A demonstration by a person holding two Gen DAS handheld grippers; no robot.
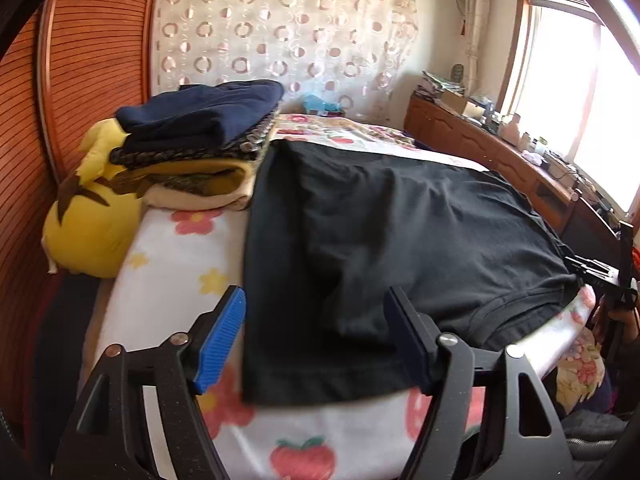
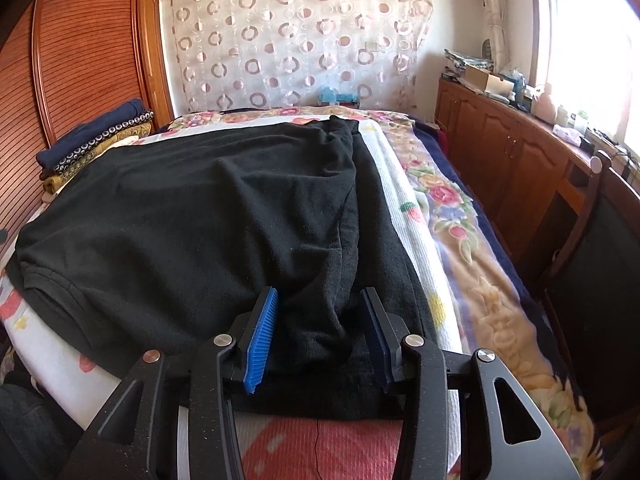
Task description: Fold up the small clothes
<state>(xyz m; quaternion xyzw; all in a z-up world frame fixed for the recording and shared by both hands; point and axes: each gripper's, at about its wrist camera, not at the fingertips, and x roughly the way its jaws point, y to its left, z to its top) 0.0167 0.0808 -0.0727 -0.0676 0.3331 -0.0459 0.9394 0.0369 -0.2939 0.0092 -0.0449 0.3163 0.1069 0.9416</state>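
A black T-shirt (image 1: 380, 240) lies spread on the bed, its near left edge folded in, its neckline toward the right. My left gripper (image 1: 316, 340) is open, its jaws astride the shirt's near left edge, not closed on it. In the right wrist view the same shirt (image 2: 200, 208) has a sleeve folded inward along its right side. My right gripper (image 2: 320, 340) is open, its blue pads either side of that folded sleeve's near end. The right gripper also shows in the left wrist view at the far right (image 1: 600, 276).
A stack of folded clothes (image 1: 200, 136) sits on the bed's far left corner, also in the right wrist view (image 2: 92, 140). A yellow plush toy (image 1: 88, 236) leans by the wooden headboard (image 1: 92, 48). A flowered blanket (image 2: 452, 216) covers the bed. A cluttered wooden cabinet (image 2: 520, 152) and chair (image 2: 596, 248) stand right.
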